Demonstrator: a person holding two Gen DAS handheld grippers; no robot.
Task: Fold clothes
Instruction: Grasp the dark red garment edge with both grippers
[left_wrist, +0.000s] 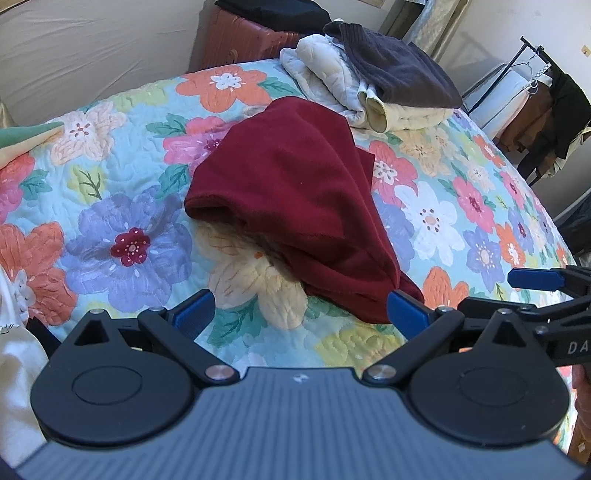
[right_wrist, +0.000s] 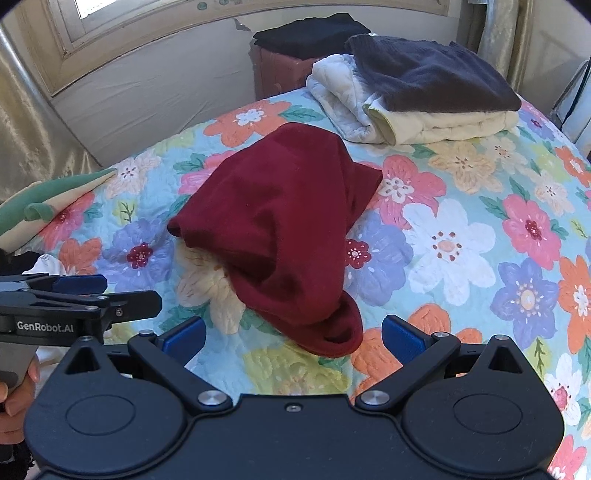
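Observation:
A dark red garment (left_wrist: 291, 206) (right_wrist: 280, 229) lies in a loose folded heap on the flowered quilt (left_wrist: 122, 236) (right_wrist: 461, 240). My left gripper (left_wrist: 301, 314) stands open just short of its near end, blue pads wide apart, nothing between them. My right gripper (right_wrist: 293, 339) is open too, its pads either side of the garment's rolled near corner without touching it. Each gripper shows at the edge of the other's view: the right gripper (left_wrist: 535, 280) at the right of the left wrist view, the left gripper (right_wrist: 77, 284) at the left of the right wrist view.
A stack of folded clothes (left_wrist: 373, 85) (right_wrist: 417, 96), pale quilted pieces under a dark knit, sits at the bed's far side. A green and cream garment (right_wrist: 48, 203) lies at the left edge. A reddish suitcase (left_wrist: 243, 37) stands behind the bed; a clothes rack (left_wrist: 546, 103) is at far right.

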